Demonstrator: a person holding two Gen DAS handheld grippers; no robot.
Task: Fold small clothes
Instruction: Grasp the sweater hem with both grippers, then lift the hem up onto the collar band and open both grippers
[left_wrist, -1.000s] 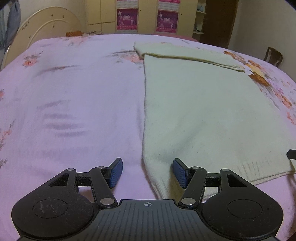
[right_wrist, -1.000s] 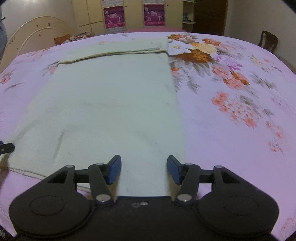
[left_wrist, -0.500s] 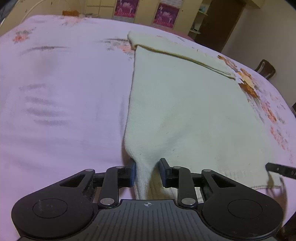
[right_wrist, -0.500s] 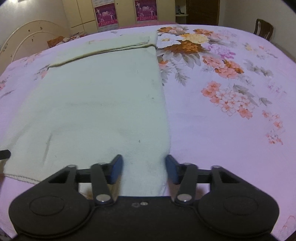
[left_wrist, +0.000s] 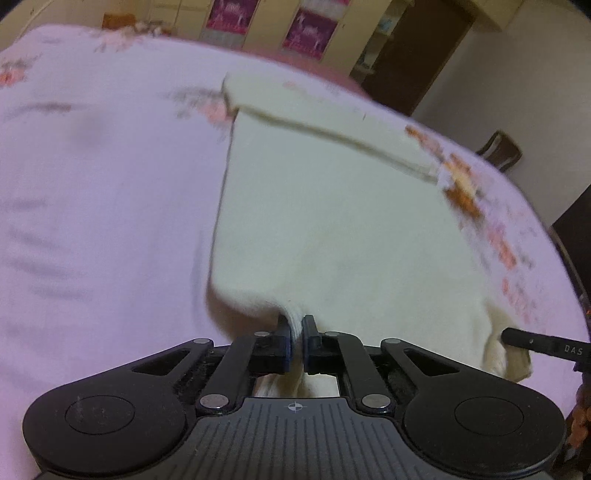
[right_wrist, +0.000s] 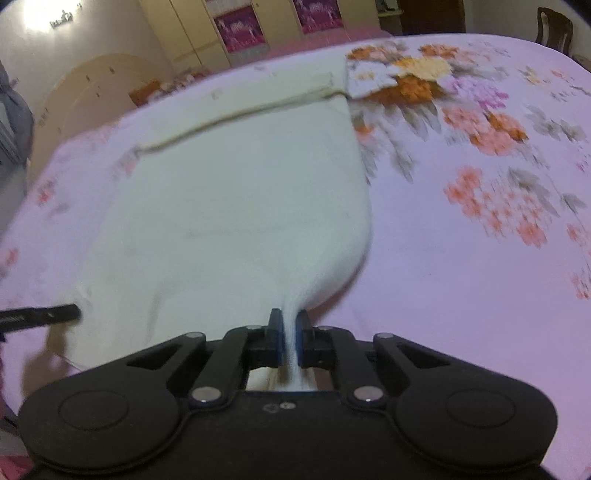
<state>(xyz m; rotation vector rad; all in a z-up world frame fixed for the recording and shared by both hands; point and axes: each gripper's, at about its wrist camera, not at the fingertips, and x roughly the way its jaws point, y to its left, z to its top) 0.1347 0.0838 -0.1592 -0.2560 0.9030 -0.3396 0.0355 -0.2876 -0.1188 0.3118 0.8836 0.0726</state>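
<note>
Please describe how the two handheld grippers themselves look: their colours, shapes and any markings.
Both the left gripper and the right gripper are matte black, with two round lobes, linkage arms on silver pivot pins, and blue-faced fingers. The left one has a ribbed grey centre plate bearing a small crosshair mark. No cables or sleeves are visible.

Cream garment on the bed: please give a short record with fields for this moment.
garment: cream knit garment, lying flat on the bed
surface: pink floral bedsheet
far end: one band folded over
left tool: shut on near left corner
right tool: shut on near right corner
near edge: lifted at both corners
</note>
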